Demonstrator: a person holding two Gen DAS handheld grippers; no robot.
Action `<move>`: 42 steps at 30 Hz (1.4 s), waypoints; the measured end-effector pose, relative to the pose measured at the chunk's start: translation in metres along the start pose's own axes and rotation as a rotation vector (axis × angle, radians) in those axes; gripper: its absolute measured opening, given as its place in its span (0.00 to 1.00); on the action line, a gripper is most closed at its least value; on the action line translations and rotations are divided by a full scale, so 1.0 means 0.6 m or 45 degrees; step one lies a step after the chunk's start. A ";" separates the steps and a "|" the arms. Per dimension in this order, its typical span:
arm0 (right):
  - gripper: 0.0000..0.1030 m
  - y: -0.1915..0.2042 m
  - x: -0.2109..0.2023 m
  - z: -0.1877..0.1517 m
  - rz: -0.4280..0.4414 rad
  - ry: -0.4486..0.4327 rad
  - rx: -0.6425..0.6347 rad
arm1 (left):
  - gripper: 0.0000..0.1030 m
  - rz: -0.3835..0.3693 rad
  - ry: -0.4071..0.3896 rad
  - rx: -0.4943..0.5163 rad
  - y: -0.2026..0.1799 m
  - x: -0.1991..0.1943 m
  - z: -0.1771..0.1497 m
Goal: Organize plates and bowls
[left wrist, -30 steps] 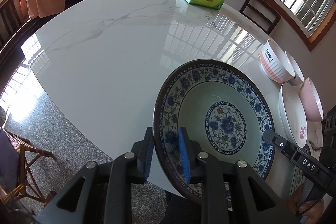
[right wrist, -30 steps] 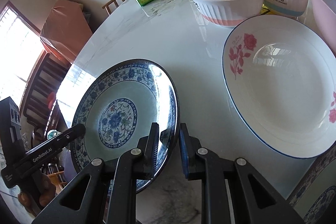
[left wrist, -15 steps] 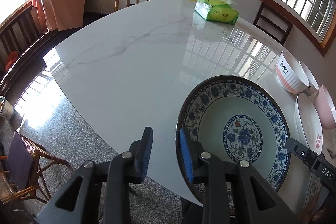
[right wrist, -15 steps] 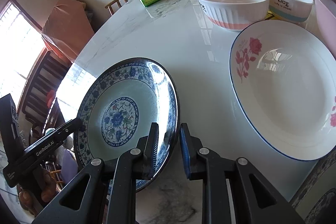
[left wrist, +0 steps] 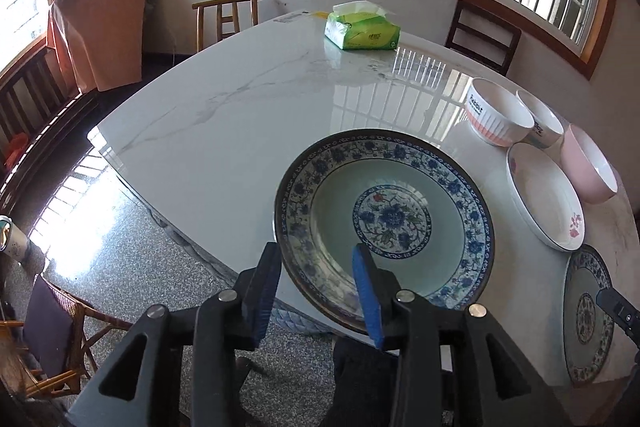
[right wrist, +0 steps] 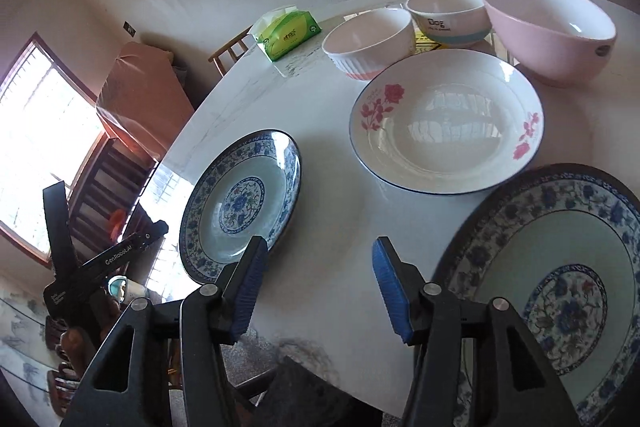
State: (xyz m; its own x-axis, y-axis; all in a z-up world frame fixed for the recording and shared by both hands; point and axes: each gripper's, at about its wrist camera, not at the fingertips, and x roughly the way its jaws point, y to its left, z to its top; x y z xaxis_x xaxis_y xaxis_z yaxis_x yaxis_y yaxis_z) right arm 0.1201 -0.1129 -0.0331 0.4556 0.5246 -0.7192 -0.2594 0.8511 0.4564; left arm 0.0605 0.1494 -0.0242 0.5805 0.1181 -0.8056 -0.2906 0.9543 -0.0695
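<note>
A blue-patterned plate (left wrist: 384,223) lies flat on the white marble table (left wrist: 240,107), also in the right wrist view (right wrist: 240,203). My left gripper (left wrist: 318,263) is open, its jaws on either side of the plate's near rim without clamping it. My right gripper (right wrist: 318,259) is open and empty, pulled back above the table edge. A second blue-patterned plate (right wrist: 560,287) lies at the right, and shows in the left wrist view (left wrist: 588,315). A white rose plate (right wrist: 446,127), a ribbed pink-white bowl (right wrist: 370,41), a "Dog" bowl (right wrist: 450,13) and a pink bowl (right wrist: 550,29) stand behind.
A green tissue pack (left wrist: 362,31) lies at the far side of the table. Wooden chairs (left wrist: 226,15) stand around the table. A rattan chair (left wrist: 56,331) stands on the floor at the lower left.
Both grippers let go of the blue-patterned plate, opened, and pulled back. The plate now rests flat on the table. The right gripper swung right, bringing the second blue plate into view.
</note>
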 end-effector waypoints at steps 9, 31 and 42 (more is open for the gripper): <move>0.70 -0.145 -0.233 -0.064 -0.282 -0.248 0.078 | 0.37 -0.452 0.223 0.269 -0.206 -0.012 -0.063; 0.65 -0.344 -0.194 -0.103 -0.051 -0.133 0.351 | 0.37 -0.503 0.480 0.280 -0.359 0.092 -0.078; 0.29 -0.323 -0.150 -0.087 -0.021 -0.057 0.270 | 0.27 -0.396 0.380 0.442 -0.408 0.076 -0.097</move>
State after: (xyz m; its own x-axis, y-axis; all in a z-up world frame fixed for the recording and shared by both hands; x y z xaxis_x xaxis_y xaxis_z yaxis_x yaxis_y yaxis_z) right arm 0.0847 -0.3243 -0.0842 0.4969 0.5052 -0.7055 -0.0688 0.8334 0.5483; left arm 0.1136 -0.0951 -0.0781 0.3437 -0.2186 -0.9133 0.1574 0.9722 -0.1734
